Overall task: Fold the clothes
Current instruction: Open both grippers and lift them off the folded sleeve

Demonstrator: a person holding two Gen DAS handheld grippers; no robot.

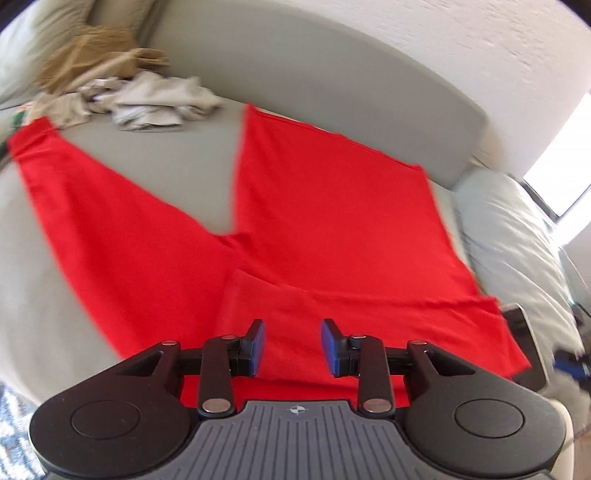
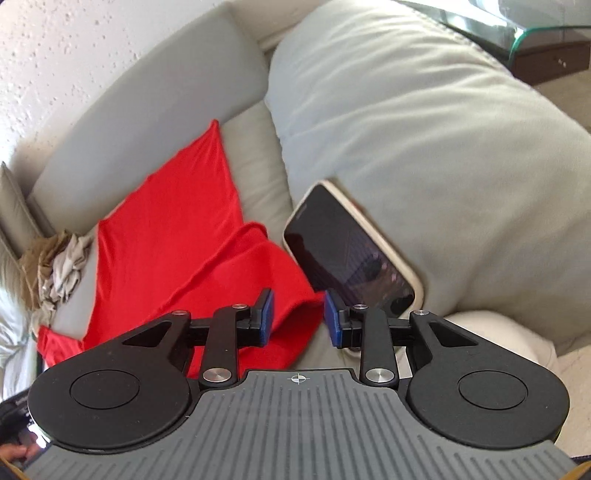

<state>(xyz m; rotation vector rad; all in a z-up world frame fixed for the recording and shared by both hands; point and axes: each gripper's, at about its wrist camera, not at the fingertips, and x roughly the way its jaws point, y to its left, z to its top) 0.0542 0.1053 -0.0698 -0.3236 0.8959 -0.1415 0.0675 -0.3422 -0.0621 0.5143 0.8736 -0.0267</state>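
Now red pants (image 1: pixel 314 229) lie spread on the sofa (image 1: pixel 155 173), waistband at its front edge. Both the left gripper (image 1: pixel 292 347) and right gripper (image 2: pixel 298 317) hover over that waistband, jaws apart, gripping nothing. Beside the right one, a phone (image 2: pixel 347 251) leans against the cushion (image 2: pixel 424 129).

I am in a home living room. A pale grey sofa (image 1: pixel 332 74) fills both my views, its soft cushion (image 2: pixel 424 129) at the right. A phone (image 2: pixel 347 251) leans against that cushion, crumpled laundry (image 1: pixel 147 99) lies at the upper left, and a glass side table (image 2: pixel 535 33) sits at the upper right.
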